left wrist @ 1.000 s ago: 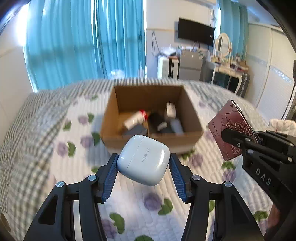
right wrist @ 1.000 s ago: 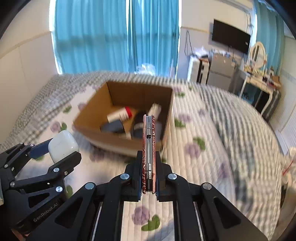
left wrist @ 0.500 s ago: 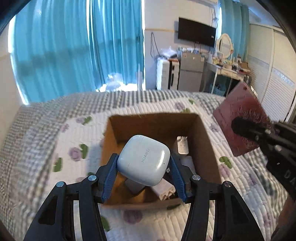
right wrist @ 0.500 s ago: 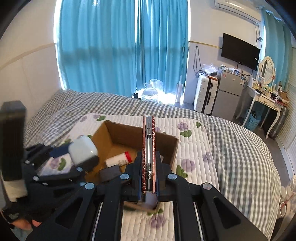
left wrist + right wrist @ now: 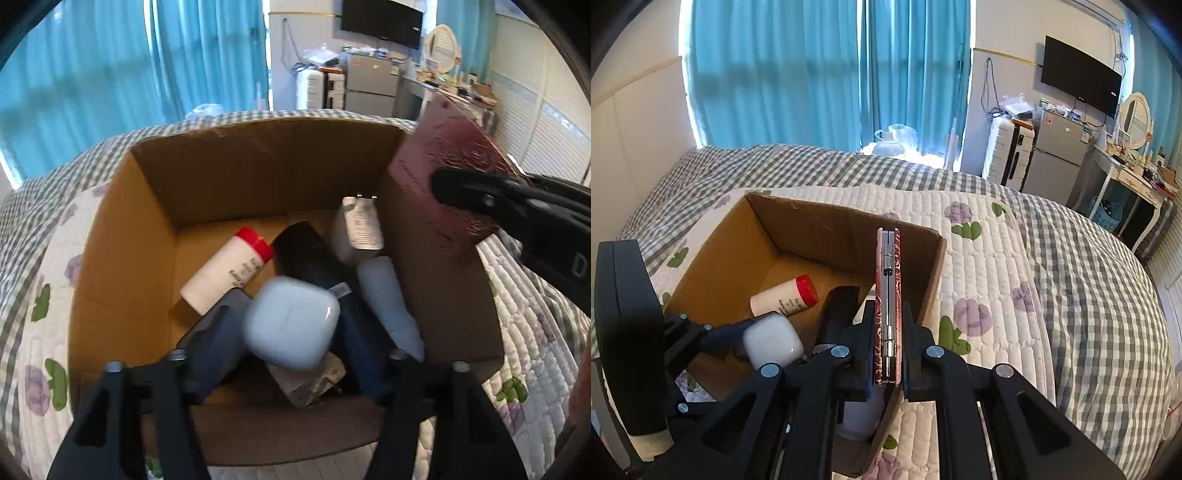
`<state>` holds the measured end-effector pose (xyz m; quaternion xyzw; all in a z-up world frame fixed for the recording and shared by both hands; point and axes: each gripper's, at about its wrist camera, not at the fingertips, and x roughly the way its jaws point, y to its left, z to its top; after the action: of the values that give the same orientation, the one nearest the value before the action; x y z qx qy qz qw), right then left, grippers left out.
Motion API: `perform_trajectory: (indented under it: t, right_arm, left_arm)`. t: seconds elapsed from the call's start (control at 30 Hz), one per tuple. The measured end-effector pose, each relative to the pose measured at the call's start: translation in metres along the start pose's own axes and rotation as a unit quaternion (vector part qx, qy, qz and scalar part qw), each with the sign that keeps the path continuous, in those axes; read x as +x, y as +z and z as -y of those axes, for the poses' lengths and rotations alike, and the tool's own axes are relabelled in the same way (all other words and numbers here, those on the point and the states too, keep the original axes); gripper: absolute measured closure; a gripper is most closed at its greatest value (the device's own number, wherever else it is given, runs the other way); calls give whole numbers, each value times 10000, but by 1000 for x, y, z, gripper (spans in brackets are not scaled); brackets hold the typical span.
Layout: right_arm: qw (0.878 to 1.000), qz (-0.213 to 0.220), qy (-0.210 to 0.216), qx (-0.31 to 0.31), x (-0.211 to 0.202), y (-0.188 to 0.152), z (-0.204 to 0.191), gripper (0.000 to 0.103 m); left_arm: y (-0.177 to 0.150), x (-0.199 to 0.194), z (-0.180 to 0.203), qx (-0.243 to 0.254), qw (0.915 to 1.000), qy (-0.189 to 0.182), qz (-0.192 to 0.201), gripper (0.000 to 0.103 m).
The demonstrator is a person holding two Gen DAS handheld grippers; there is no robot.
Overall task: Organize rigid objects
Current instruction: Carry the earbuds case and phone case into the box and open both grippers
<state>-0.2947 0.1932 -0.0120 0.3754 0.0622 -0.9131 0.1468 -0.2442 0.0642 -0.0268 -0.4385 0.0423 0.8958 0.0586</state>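
An open cardboard box (image 5: 122, 236) sits on the bed. My left gripper (image 5: 291, 332) is over the box's near side with its jaws spread; the white earbud case (image 5: 291, 323) sits between them, blurred, and contact cannot be told. It also shows in the right wrist view (image 5: 772, 345). My right gripper (image 5: 886, 354) is shut on a red patterned phone (image 5: 886, 302), held edge-up above the box's right wall; the phone also shows in the left wrist view (image 5: 443, 177). The box holds a white bottle with a red cap (image 5: 229, 269), a charger (image 5: 360, 229) and dark items.
The bed has a floral quilt (image 5: 990, 280) over a grey checked cover (image 5: 1089, 295). Blue curtains (image 5: 820, 74), a small fridge (image 5: 1056, 151), a wall TV and a dressing table stand beyond the bed.
Both grippers moved forward and down to the box. The left jaws have spread wider around the earbud case. The phone is now over the box's right wall.
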Motion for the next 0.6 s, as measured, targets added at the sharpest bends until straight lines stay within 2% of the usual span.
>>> perform_trajectory:
  t: [0.03,0.17,0.4,0.6]
  right_arm:
    - [10000,7,-2,-1,-2,-1,0,94]
    - [10000,53,7,13,-18,-1,-3,94]
    - [9998,135,83,-107,-50,11,-22,94]
    - [9994,-34,340,17,-31,22,-38,94]
  left_arm:
    - [0,-3,-3,-58,10000,56,-5,21]
    - [3,-31,-8,-91,9997,-24,229,21]
    - [17,-91,-47,-223,9960,223,836,21]
    - [23,-97,-88,-374,9930,533,982,21]
